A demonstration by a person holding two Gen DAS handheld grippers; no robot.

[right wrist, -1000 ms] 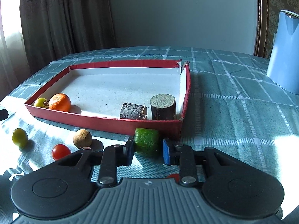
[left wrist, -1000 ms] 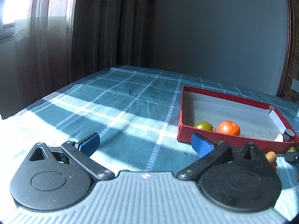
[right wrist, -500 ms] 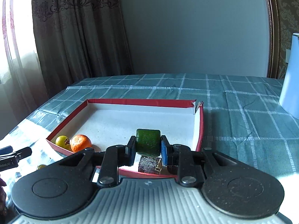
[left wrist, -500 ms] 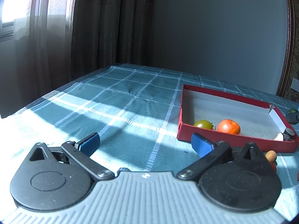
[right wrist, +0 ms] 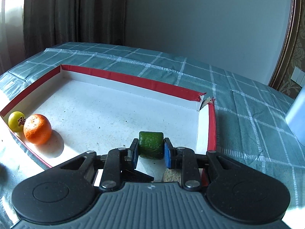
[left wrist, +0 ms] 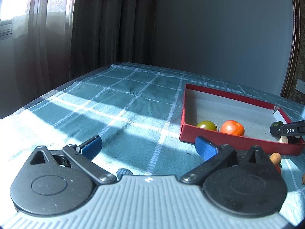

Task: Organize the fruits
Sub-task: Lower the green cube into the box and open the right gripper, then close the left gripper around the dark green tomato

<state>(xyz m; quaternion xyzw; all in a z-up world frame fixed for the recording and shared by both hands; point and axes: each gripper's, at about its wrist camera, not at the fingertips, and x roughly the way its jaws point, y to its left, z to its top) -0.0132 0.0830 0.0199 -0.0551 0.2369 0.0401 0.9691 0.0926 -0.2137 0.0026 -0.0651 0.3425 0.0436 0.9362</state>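
Now the right gripper (right wrist: 150, 151), jaws clamped on the green fruit (right wrist: 151, 147), hangs over the red box (right wrist: 131, 79) interior instead of outside its near wall. Orange (right wrist: 37, 129) and yellow-green tomato (right wrist: 16, 121) sit at its nine o'clock corner. Left gripper (left wrist: 147, 146) stays put, jaws wide and empty.

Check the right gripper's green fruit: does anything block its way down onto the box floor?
Nothing visible does. The right gripper is shut on the green fruit above bare white floor of the red box. The orange and yellow-green tomato sit in the far left corner, well clear.
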